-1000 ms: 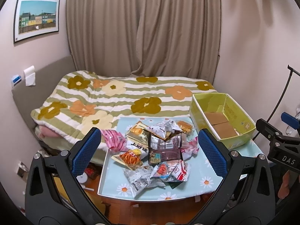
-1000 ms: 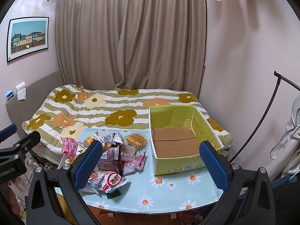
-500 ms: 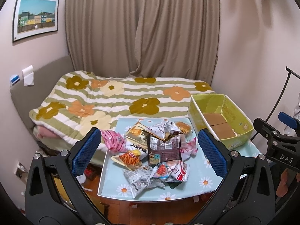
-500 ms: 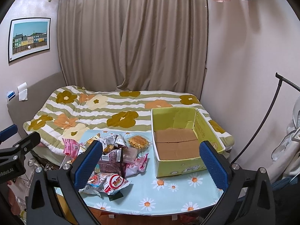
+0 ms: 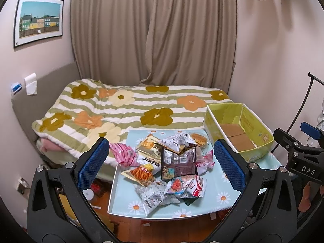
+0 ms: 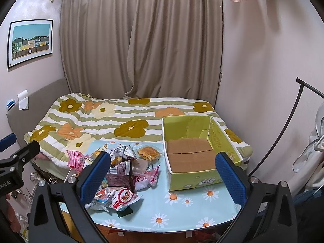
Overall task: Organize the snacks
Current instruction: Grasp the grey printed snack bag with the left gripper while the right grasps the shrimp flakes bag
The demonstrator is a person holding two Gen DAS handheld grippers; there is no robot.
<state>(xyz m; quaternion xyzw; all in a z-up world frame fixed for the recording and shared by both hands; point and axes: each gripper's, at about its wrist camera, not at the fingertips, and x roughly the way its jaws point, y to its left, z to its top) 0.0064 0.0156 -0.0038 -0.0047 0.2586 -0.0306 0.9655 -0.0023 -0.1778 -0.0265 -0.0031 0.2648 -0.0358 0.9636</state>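
A pile of snack packets (image 5: 170, 162) lies on the left half of a small table with a light-blue daisy cloth (image 5: 222, 197); the pile also shows in the right wrist view (image 6: 123, 170). An empty yellow-green cardboard box (image 6: 192, 158) stands on the table's right side, also in the left wrist view (image 5: 237, 133). My left gripper (image 5: 162, 162) is open and empty, held back from the table, framing the pile. My right gripper (image 6: 163, 174) is open and empty, between pile and box.
A bed with a striped flower quilt (image 5: 129, 109) lies right behind the table. Curtains (image 6: 141, 40) hang at the back. A black stand rod (image 6: 283, 129) leans at the right. Wooden floor (image 5: 154, 228) shows below the table's front edge.
Both views have drifted slightly back and up; the table and box sit a little lower in the frames. Both grippers stay open and the snacks have not moved.
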